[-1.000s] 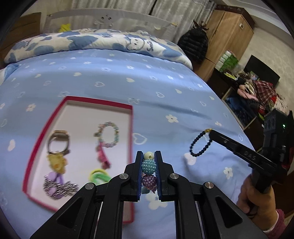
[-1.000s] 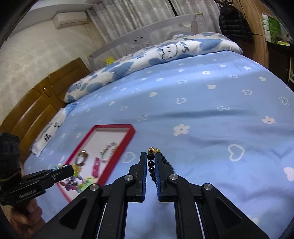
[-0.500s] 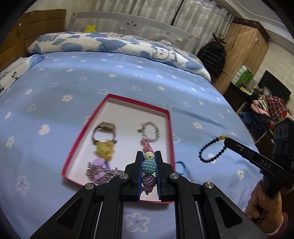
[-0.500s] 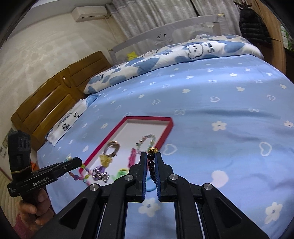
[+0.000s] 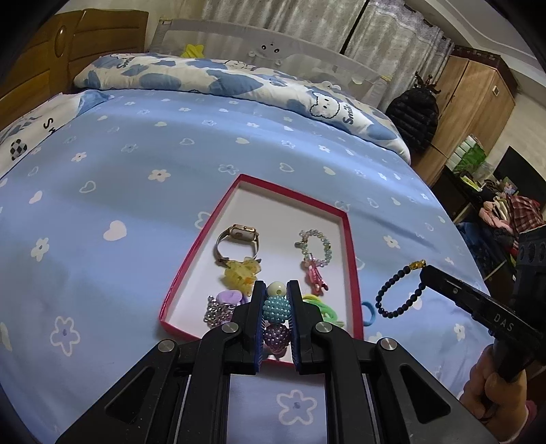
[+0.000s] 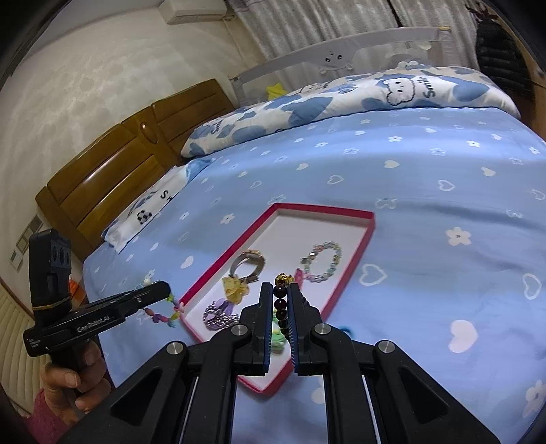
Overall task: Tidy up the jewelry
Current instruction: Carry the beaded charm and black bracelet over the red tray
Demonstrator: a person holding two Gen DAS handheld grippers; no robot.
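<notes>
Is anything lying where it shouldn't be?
Yes. A blue hair tie lies on the bedsheet just outside the red tray, while the other loose pieces are inside.

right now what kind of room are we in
Most likely a bedroom: a bed with a blue heart-and-flower sheet, a wooden headboard, and a wooden wardrobe by the grey curtains.

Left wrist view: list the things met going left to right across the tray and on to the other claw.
Silver bead cluster → watch → pastel bead bracelet → blue hair tie → dark bead bracelet hanging from the right claw.
</notes>
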